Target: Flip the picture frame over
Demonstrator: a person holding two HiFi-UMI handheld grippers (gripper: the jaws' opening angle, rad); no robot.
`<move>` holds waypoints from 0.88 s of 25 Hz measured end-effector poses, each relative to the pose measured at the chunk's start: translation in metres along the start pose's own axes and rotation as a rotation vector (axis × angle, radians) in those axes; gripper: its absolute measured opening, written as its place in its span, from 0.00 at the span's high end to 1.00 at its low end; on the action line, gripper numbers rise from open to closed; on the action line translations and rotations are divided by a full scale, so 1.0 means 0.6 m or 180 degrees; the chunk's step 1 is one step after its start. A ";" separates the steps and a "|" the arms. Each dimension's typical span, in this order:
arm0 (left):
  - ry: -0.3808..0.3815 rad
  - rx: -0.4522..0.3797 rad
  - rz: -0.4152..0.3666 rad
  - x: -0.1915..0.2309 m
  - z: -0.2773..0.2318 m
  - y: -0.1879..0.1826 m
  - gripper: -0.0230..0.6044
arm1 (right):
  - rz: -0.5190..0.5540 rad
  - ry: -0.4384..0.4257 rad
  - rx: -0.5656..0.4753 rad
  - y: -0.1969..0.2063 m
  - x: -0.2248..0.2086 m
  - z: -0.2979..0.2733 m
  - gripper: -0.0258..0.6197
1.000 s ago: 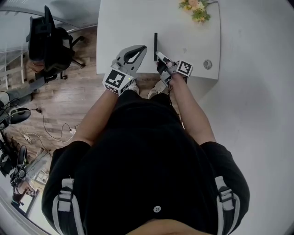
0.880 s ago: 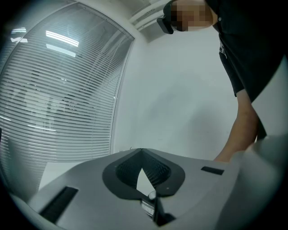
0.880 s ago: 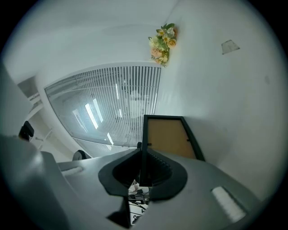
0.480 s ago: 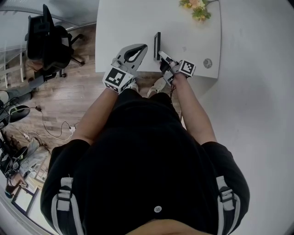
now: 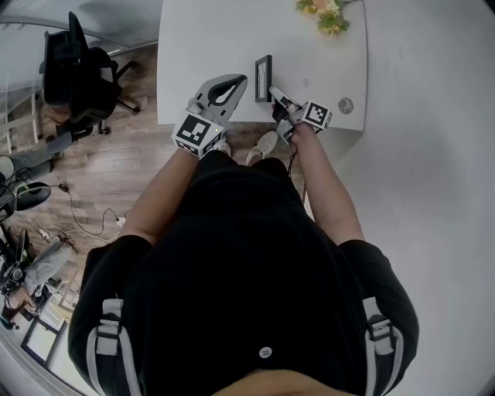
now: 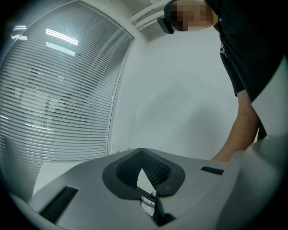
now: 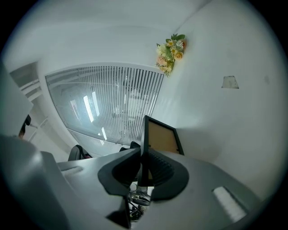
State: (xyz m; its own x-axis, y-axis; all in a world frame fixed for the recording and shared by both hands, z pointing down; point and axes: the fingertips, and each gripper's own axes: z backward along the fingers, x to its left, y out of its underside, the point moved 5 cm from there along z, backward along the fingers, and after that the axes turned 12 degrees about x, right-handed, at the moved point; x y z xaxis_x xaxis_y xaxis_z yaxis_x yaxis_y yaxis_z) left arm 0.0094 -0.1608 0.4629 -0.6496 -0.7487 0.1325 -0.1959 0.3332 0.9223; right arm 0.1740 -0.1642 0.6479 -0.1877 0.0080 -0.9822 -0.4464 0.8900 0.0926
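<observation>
Nearest the head view: the person's black shirt (image 5: 247,263), with both bare forearms reaching forward to the near edge of the white table (image 5: 209,39).

The left gripper (image 5: 240,80) hovers over the near table edge, just left of the frame and apart from it. In the left gripper view the left gripper (image 6: 141,152) has its jaw tips pressed together, with only a small diamond gap behind them and nothing in it. Beyond it are a white wall and window blinds (image 6: 58,99).

The right gripper (image 5: 273,93) pinches the near end of the picture frame (image 5: 264,77). In the right gripper view the right gripper (image 7: 142,155) has both ribbed pads pressed on the frame's dark edge. The picture frame (image 7: 162,137) stands on edge, a bit tilted, with its brown backing facing right.

From the head view the frame is a narrow dark-rimmed strip with a pale face showing, over the near middle of the table. Can't tell if its lower edge touches the tabletop.

Right of the right gripper, a small round thing (image 5: 346,105) lies near the table edge. Flowers (image 5: 325,15) sit at the far side of the table.

Off to the left, a black office chair (image 5: 77,69) stands on the wood floor (image 5: 116,170).
</observation>
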 end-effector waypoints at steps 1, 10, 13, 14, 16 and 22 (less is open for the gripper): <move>0.0005 0.0017 0.0003 -0.002 0.000 0.001 0.96 | 0.0013 0.0006 -0.0013 -0.002 0.002 0.003 0.87; -0.0020 0.0003 -0.0029 -0.011 -0.001 -0.018 0.96 | 0.0235 0.0409 -0.0158 -0.033 -0.012 0.045 0.87; -0.0042 0.0029 -0.0036 -0.004 -0.001 -0.013 0.96 | 0.0300 0.0614 -0.0184 -0.039 -0.020 0.048 0.87; -0.0057 0.0028 -0.0039 -0.002 0.000 -0.014 0.96 | 0.0339 0.0690 -0.0175 -0.041 -0.022 0.048 0.87; -0.0080 0.0040 -0.0037 0.002 0.001 -0.015 0.96 | 0.0427 0.0828 -0.0132 -0.041 -0.025 0.047 0.87; -0.0105 0.0039 -0.0035 0.005 0.005 -0.019 0.96 | 0.0729 0.1174 -0.0049 -0.043 -0.028 0.051 0.85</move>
State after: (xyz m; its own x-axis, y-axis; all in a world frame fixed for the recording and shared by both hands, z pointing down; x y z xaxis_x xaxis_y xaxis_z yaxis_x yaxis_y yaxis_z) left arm 0.0078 -0.1650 0.4519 -0.6711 -0.7331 0.1102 -0.2119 0.3321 0.9191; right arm 0.2156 -0.1731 0.6567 -0.5823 0.0385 -0.8120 -0.3693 0.8773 0.3065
